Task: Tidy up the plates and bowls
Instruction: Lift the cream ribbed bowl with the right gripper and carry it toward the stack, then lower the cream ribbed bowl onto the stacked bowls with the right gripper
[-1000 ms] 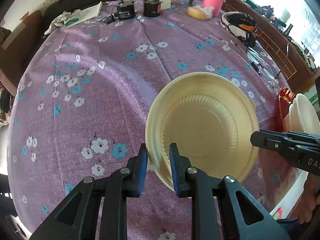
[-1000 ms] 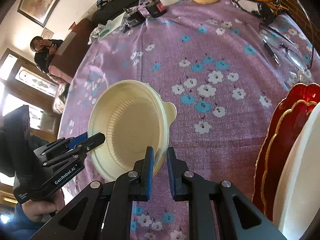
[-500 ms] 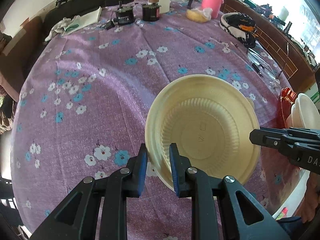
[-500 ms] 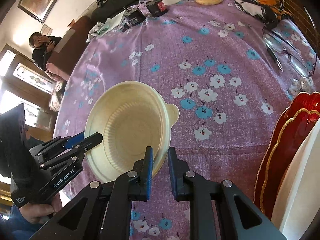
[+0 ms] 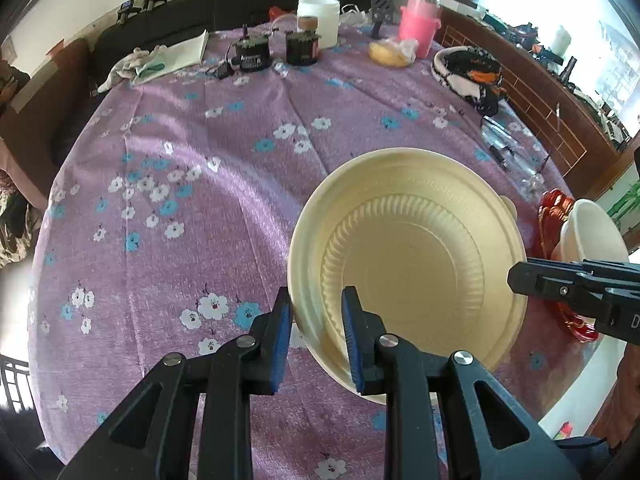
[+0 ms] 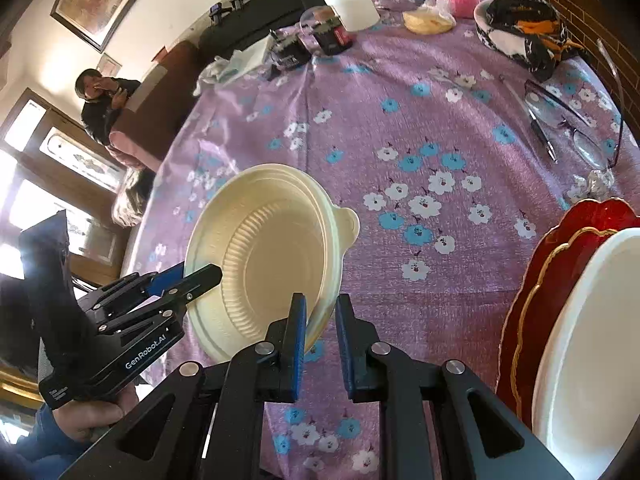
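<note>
Cream plastic, ribbed inside, the bowl (image 5: pixel 408 264) hangs above the purple flowered cloth (image 5: pixel 192 184), pinched at opposite sides of its rim by both grippers. The left gripper (image 5: pixel 316 322) points steeply down at the table; its blue pads (image 5: pixel 283 328) straddle the bowl's near-left rim, one outside the wall and one inside, jaws narrow and gripping the rim. They have just been opening a shade, with the rim between them. In the right wrist view a hand (image 6: pixel 86 414) clasps this gripper's black handle from below.

The right gripper (image 6: pixel 320 330) also tilts steeply down, its jaws close together and clamped on the bowl's other edge, the rim running between the pads. From the left wrist view its black fingers come in from the right and meet the bowl's rim there. The bowl is tipped, its open side toward both cameras, a small tab (image 6: pixel 347 222) on the far edge.

Just to the right, near the table's edge, stands a stack: a red plate (image 6: pixel 548 280) with gold trim below, a white bowl (image 6: pixel 592 344) on top. The held bowl is apart from them.

Farther off lie glasses (image 6: pixel 576 128) and a pen (image 6: pixel 540 136). At the far side stand a white tub (image 5: pixel 318 20), a pink bottle (image 5: pixel 418 26), two small black boxes (image 5: pixel 276 52) and a patterned bowl (image 5: pixel 468 70). A person (image 6: pixel 104 100) sits beyond the table.
</note>
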`<control>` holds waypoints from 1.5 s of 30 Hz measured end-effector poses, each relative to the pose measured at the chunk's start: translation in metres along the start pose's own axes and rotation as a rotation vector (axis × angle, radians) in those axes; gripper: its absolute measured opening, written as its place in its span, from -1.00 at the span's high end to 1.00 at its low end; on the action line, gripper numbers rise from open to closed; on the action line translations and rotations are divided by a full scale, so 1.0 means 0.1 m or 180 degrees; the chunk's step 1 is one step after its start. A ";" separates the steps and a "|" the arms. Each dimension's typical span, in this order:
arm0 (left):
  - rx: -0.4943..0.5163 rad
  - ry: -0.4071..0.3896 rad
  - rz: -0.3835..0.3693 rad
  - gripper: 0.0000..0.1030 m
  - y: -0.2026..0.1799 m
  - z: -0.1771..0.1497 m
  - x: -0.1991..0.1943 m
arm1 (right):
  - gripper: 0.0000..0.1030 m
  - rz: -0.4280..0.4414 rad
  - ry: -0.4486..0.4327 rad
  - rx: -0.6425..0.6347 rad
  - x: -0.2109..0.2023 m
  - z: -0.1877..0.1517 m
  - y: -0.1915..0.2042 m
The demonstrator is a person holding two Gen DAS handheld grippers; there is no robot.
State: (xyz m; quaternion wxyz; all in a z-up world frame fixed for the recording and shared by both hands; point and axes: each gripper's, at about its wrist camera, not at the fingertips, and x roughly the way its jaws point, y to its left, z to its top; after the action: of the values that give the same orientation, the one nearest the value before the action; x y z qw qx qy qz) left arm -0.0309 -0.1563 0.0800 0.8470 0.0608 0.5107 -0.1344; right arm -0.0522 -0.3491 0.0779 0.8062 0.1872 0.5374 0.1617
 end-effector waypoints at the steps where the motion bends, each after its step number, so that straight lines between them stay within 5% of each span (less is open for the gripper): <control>1: 0.0010 -0.0017 -0.0011 0.56 -0.01 0.00 -0.02 | 0.67 0.0001 -0.0014 -0.0001 -0.03 -0.01 0.01; 16: 0.0444 -0.0094 -0.0304 0.56 -0.60 0.17 -0.19 | 0.67 -0.0055 -0.0438 0.0313 -0.77 -0.18 -0.23; 32: 0.1207 -0.0088 -0.0757 0.50 -1.81 0.32 -0.26 | 0.67 -0.0284 -0.0985 0.1000 -1.72 -0.65 -0.95; 45: 0.1515 0.0054 -0.0844 0.50 -2.44 0.27 -0.03 | 0.67 -0.0528 -0.1027 0.1350 -1.89 -0.89 -1.50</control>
State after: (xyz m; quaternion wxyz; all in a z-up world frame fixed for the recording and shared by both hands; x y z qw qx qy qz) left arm -0.0798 -0.3955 0.1043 0.7796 0.1920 0.4753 -0.3598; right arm -0.1959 -0.5566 0.1278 0.8347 0.3304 0.4374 -0.0528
